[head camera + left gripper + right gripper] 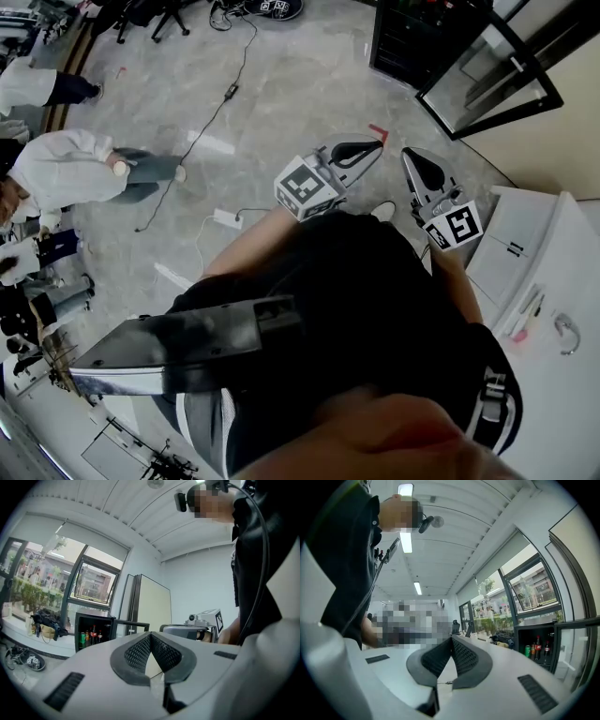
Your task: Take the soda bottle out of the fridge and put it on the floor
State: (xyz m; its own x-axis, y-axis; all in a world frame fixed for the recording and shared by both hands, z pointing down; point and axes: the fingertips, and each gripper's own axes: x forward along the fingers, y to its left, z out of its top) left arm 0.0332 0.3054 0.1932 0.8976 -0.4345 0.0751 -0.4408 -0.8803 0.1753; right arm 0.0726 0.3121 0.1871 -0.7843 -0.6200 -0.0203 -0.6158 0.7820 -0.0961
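We're standing well back from the fridge (409, 42), holding both grippers level. The left gripper (373, 148) & right gripper (412, 159) are both closed tip to tip w/ nothing in them. The soda bottle (538, 643) is standing upright inside the fridge among other bottles & a green can (527, 650), door (497, 67) already open. We're judging the step as the approach: walk in, open one gripper's jaws before reaching, & come at the bottle's body level so neighbours aren't knocked. The open door is jutting out on the right & a white cabinet (539, 262) is sitting close on that side; a cable (218, 108) is trailing over the floor (300, 84) to the left. Bare floor straight ahead is giving room to set it down.
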